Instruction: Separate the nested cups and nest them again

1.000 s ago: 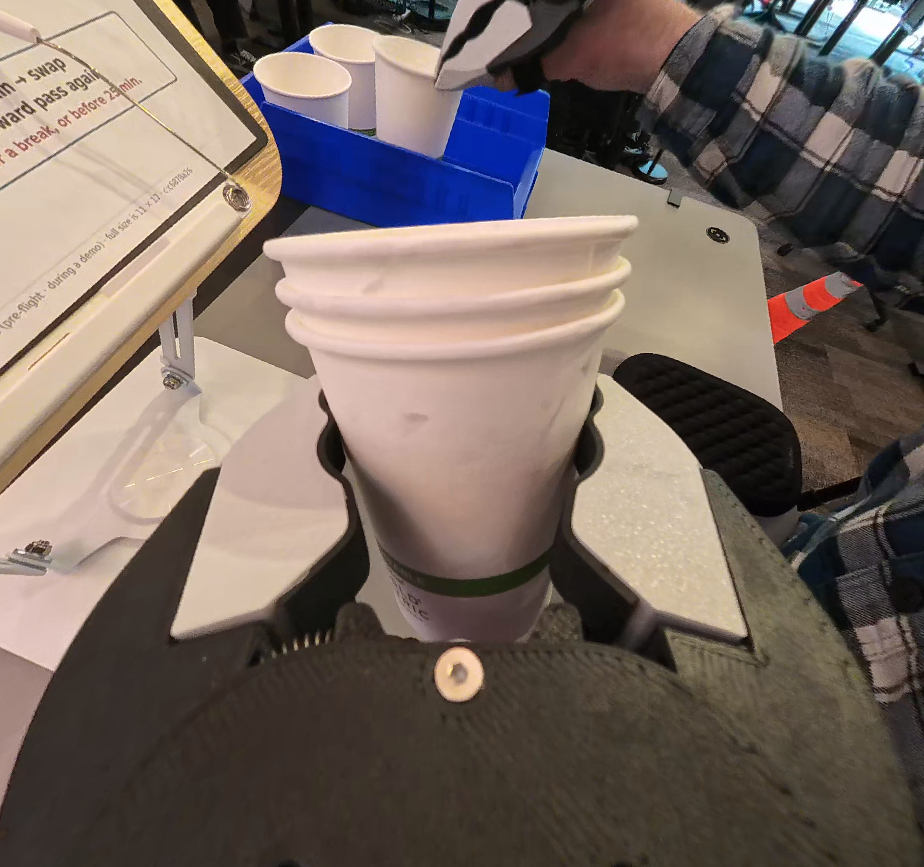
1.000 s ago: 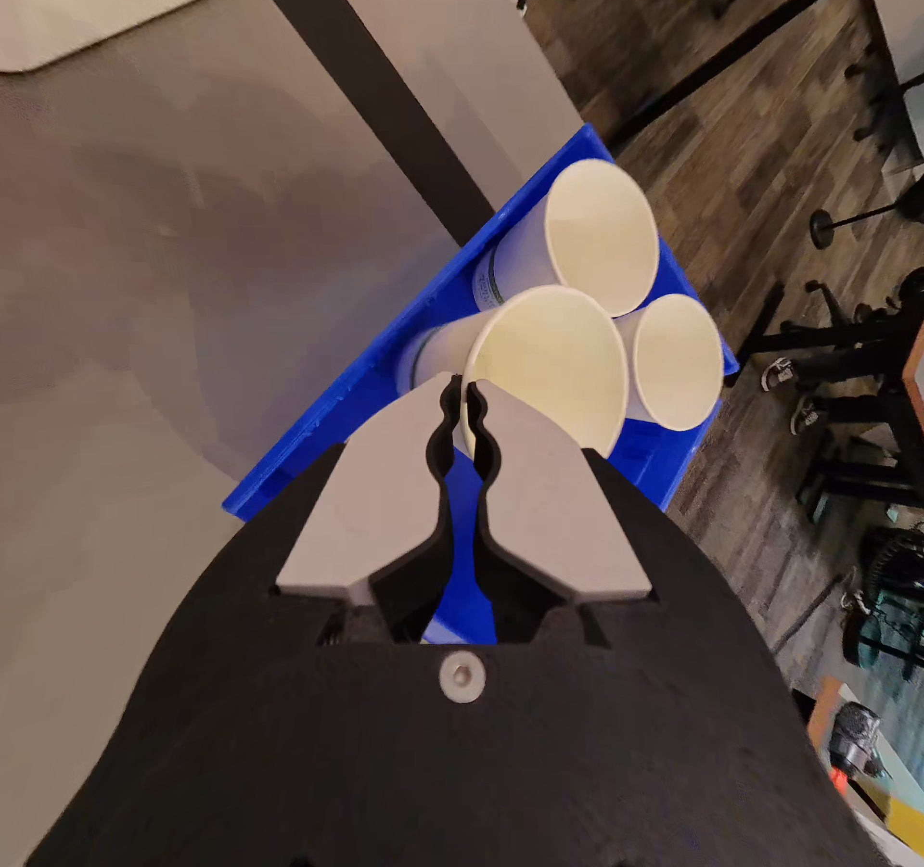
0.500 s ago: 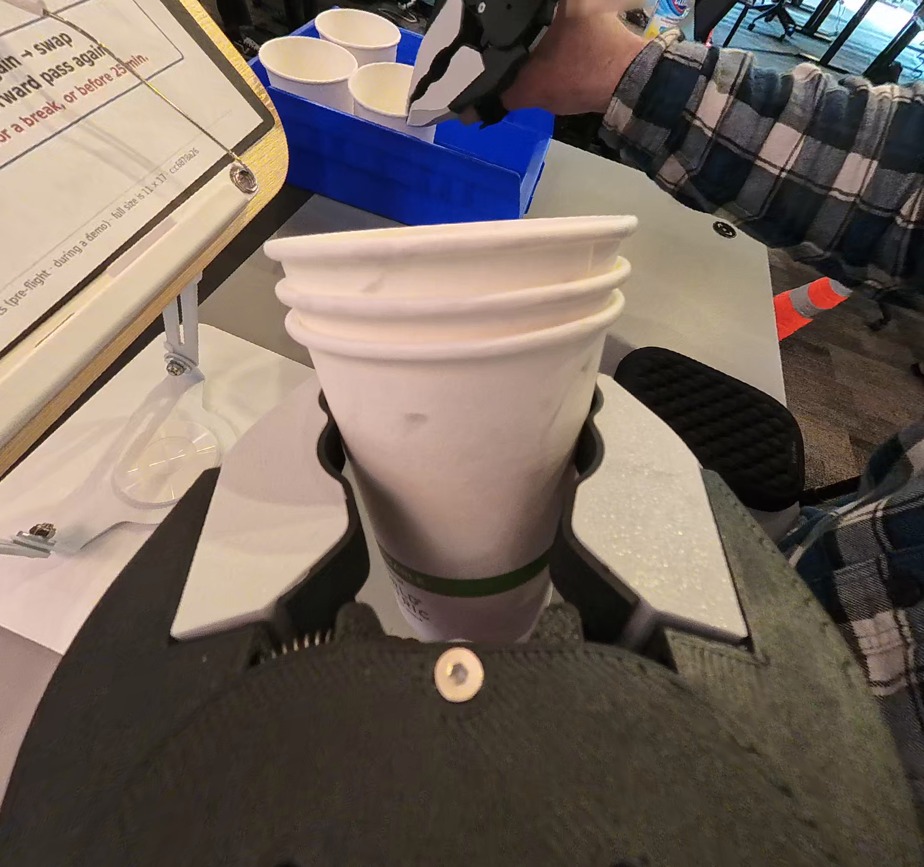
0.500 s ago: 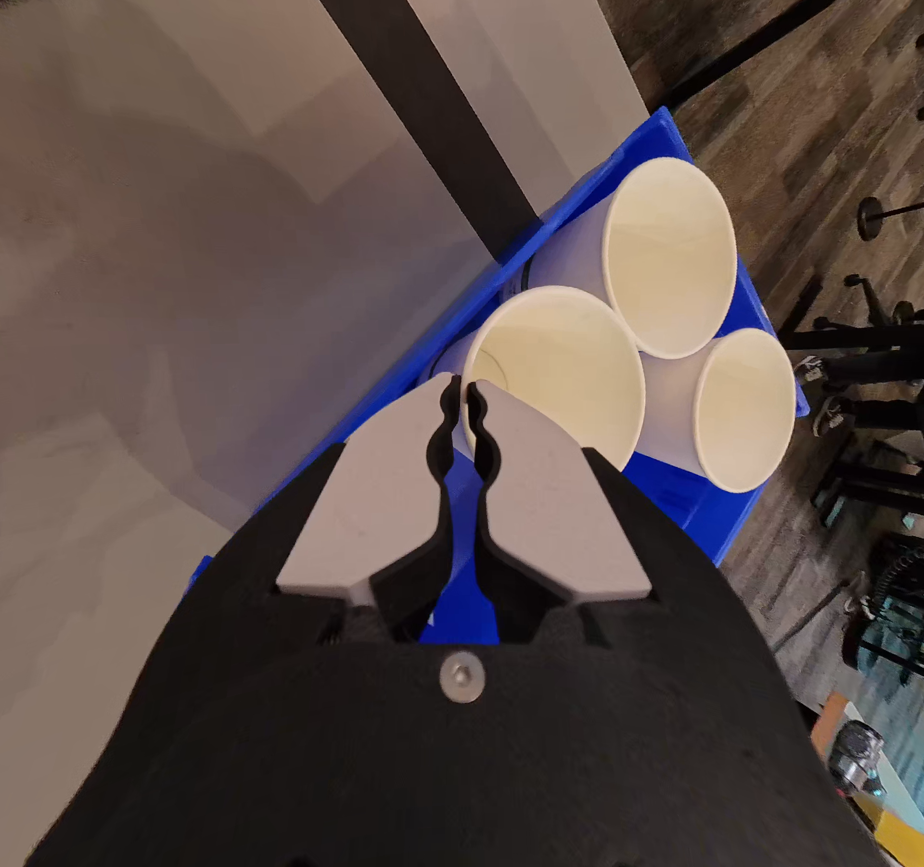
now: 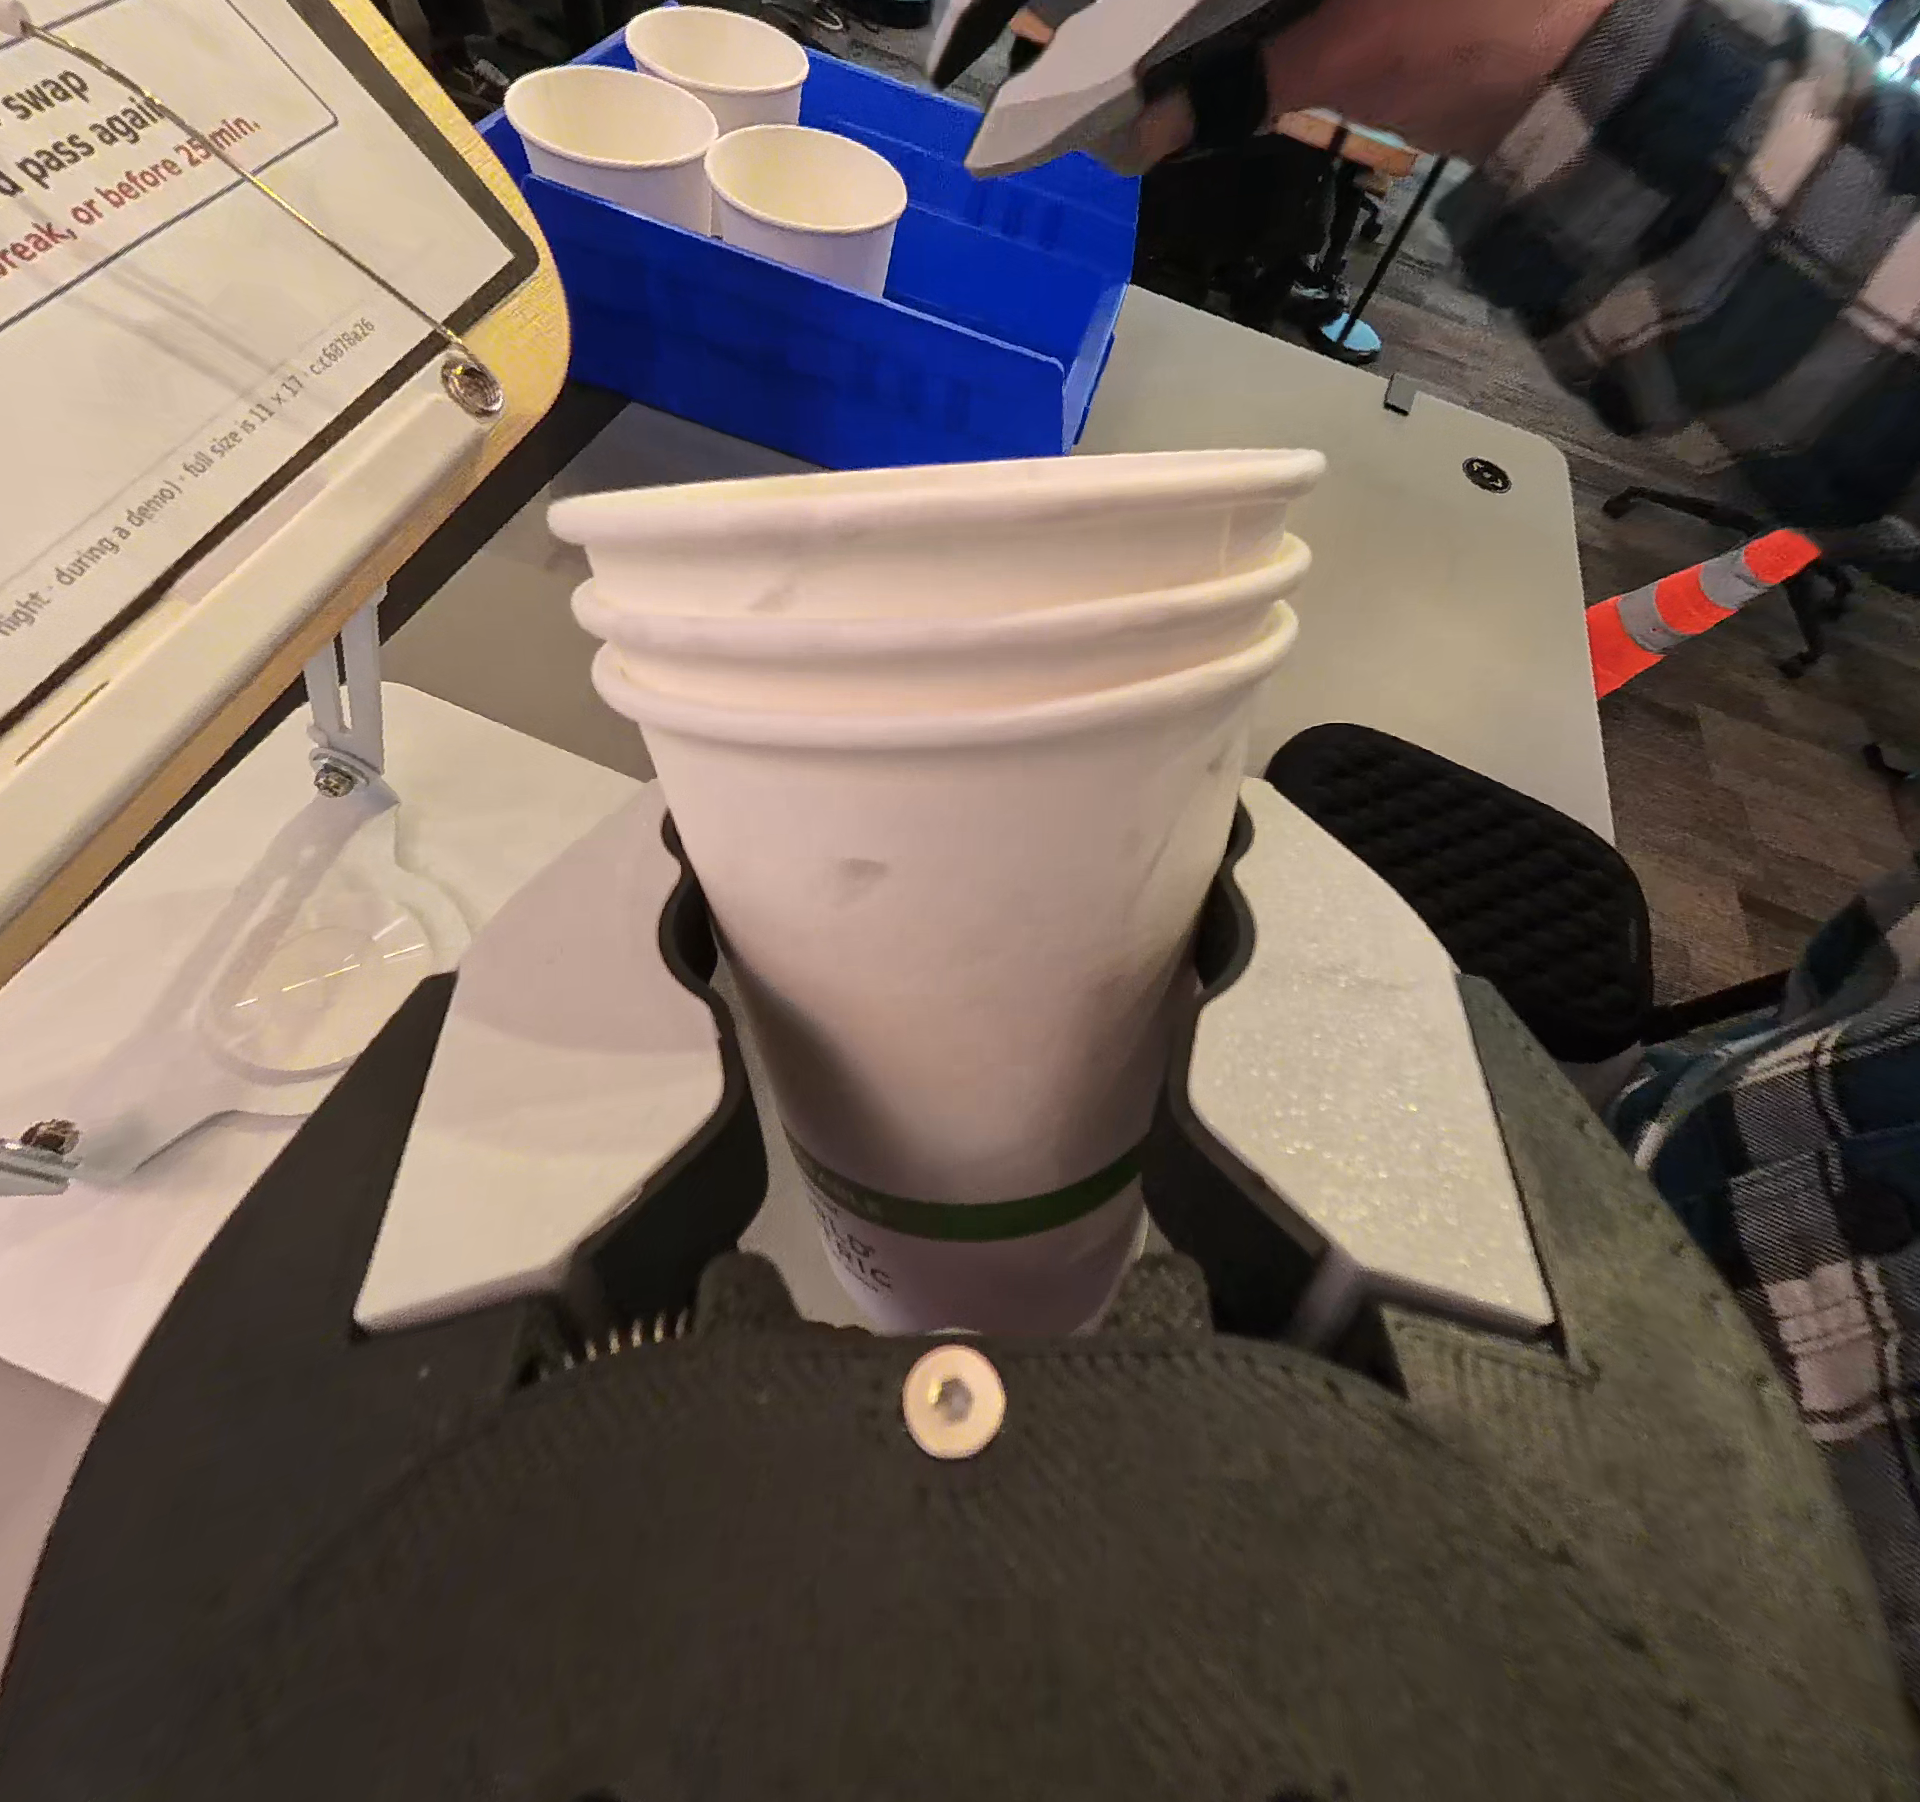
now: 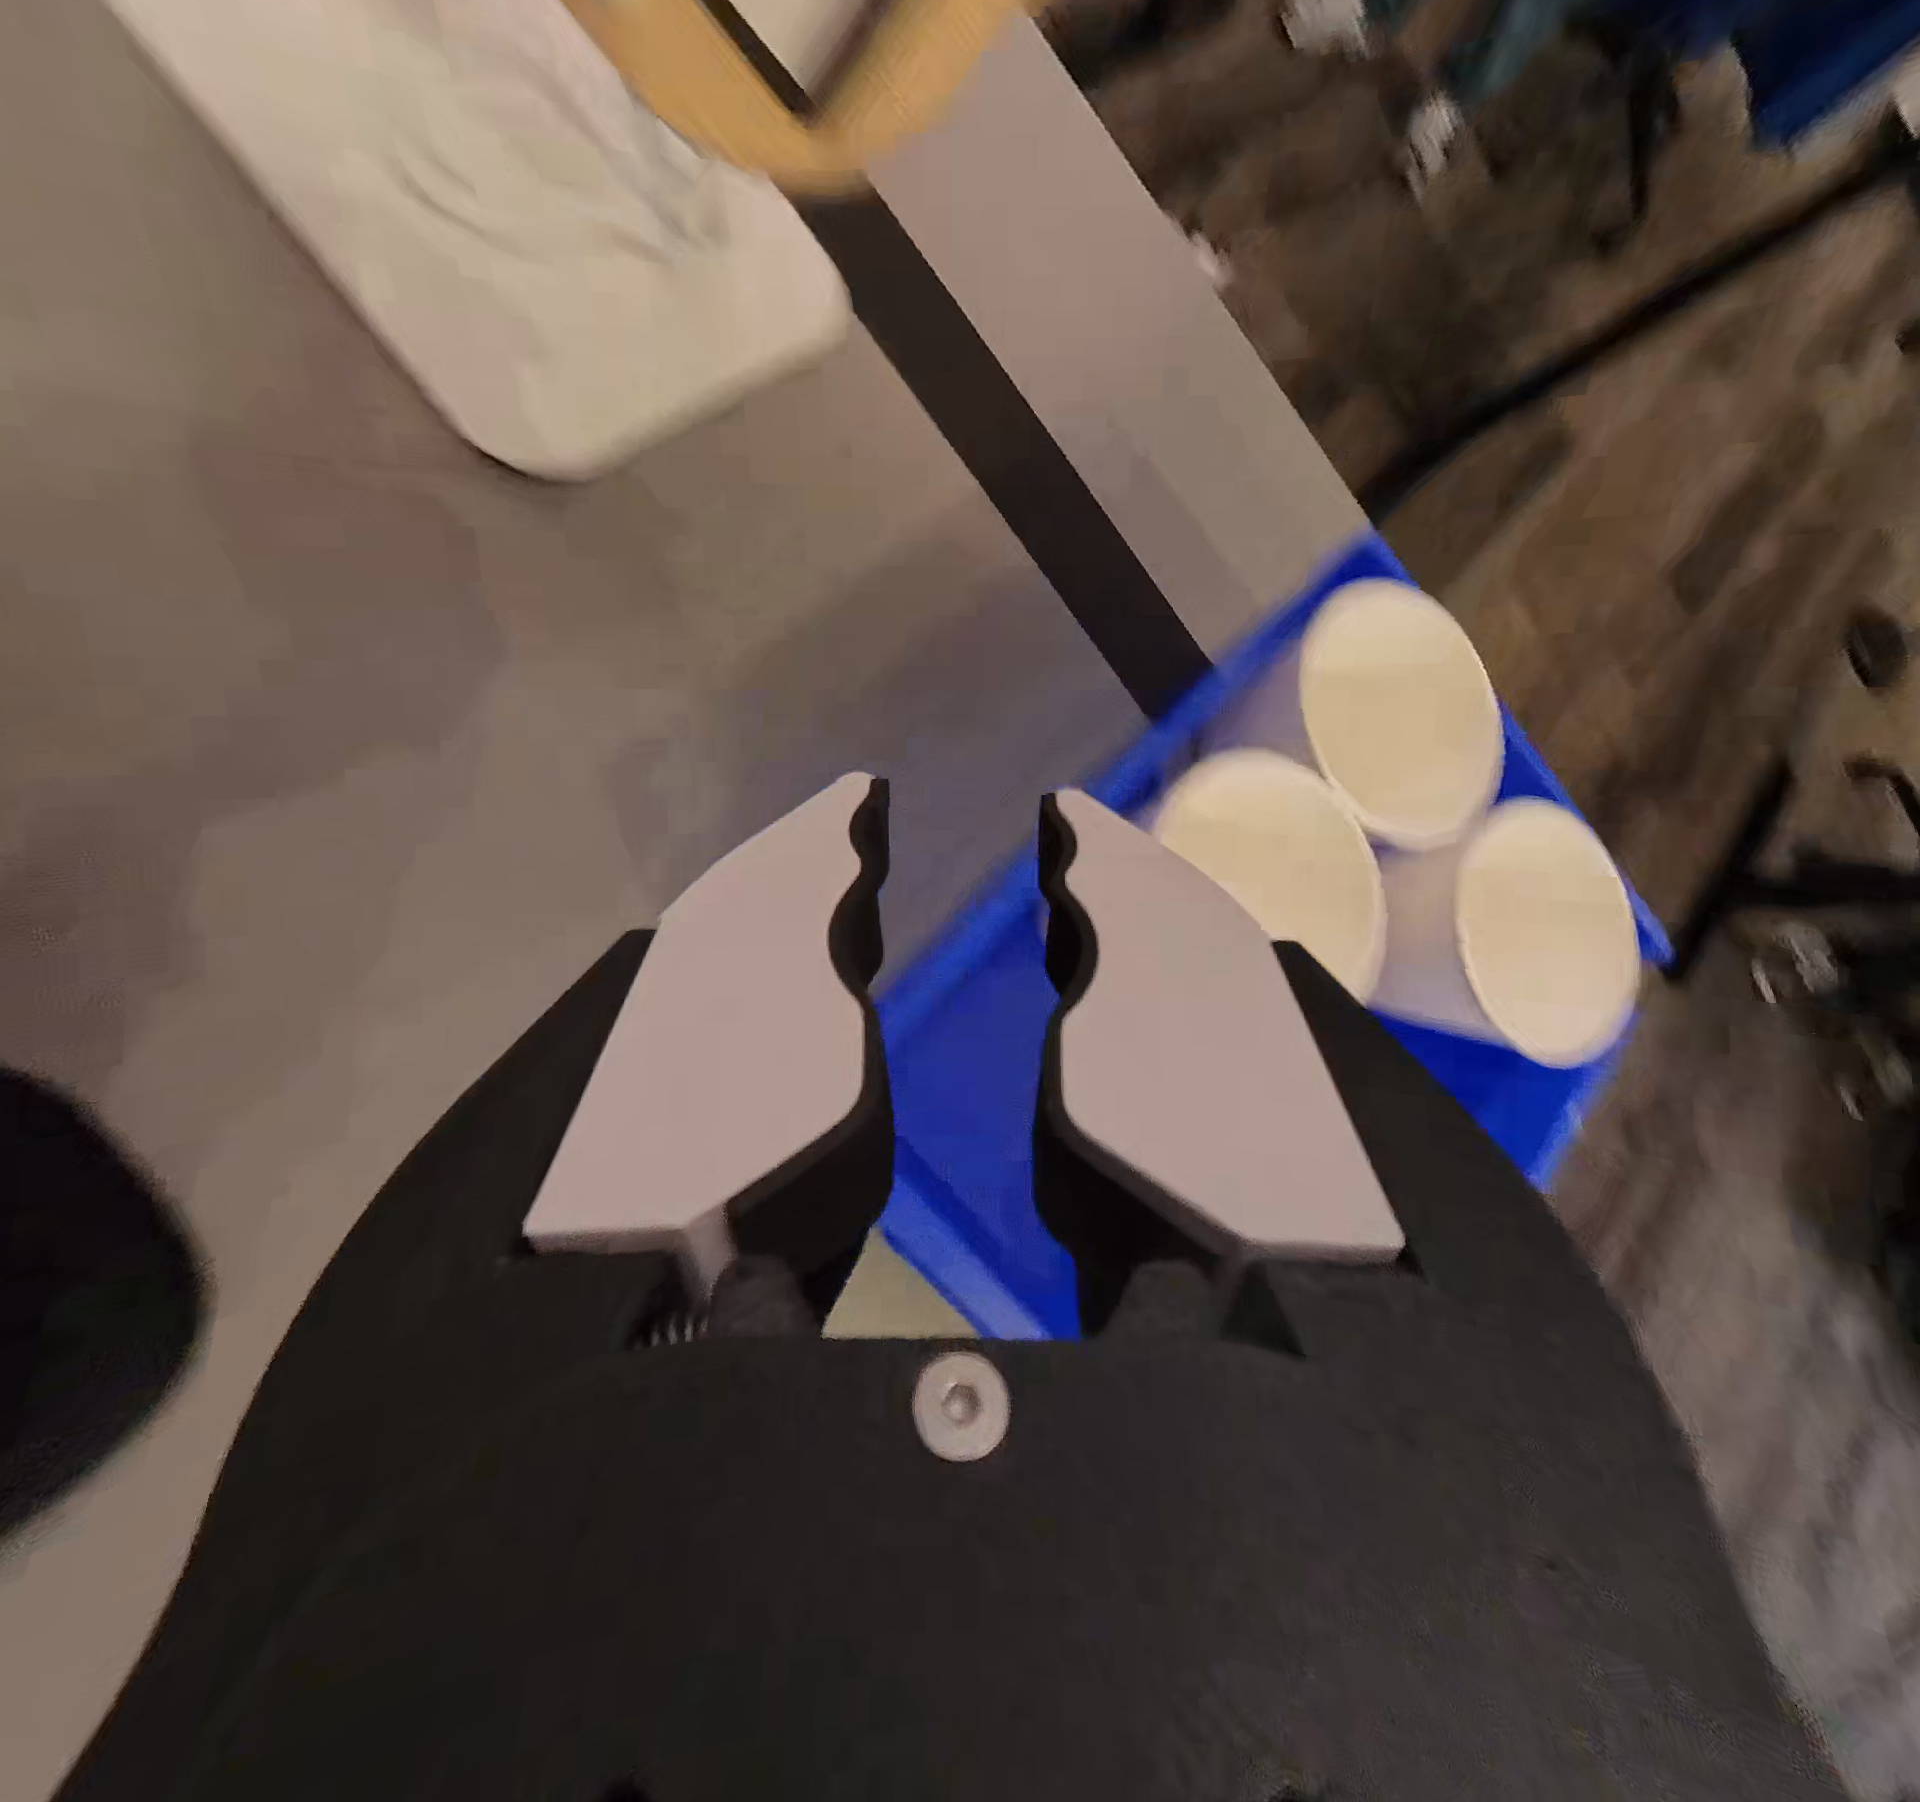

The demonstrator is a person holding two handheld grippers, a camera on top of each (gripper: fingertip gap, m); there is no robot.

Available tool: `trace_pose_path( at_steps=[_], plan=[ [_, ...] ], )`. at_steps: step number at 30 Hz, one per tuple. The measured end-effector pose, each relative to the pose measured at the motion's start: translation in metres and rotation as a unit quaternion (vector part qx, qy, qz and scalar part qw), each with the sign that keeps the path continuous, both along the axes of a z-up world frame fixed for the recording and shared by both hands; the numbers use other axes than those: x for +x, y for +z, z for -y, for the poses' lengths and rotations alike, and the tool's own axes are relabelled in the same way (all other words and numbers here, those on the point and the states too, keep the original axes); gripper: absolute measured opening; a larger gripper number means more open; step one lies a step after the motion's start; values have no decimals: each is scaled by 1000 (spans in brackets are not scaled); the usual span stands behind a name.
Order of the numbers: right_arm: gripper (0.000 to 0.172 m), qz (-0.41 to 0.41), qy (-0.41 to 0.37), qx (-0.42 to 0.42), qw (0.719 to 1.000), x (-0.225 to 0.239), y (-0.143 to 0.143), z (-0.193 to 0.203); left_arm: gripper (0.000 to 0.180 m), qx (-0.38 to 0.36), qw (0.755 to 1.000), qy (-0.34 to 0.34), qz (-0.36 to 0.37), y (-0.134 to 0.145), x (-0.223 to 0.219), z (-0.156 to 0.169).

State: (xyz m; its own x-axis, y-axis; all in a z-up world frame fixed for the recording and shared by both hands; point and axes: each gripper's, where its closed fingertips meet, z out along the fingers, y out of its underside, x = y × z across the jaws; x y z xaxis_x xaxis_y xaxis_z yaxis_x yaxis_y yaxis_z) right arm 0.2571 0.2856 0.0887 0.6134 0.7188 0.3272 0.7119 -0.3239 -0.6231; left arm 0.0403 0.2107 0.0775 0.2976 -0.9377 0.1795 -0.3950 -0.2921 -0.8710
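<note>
The left wrist view is bright and mostly sharp under even, cool overhead light, with soft glare on the stacked cups and only the sleeve and far gripper at top right smeared. The right wrist view is dimmer and warmer, with a muddy shadow across the table; motion blur smears the blue bin, its cups and the floor, while the fingers stay crisp. Both views bend outward at the edges, wide-angle fashion.
</note>
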Motion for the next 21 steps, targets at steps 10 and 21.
trace_pose_path(
  at_steps=[10,21],
  plan=[
    [20,-171,258,-18,951,-185,61,102,92,16,998,-24,-56,-13,12,10],
    [4,-211,263,-77,938,-222,53,121,92,31,997,-13,-66,-9,3,19]
  ],
)
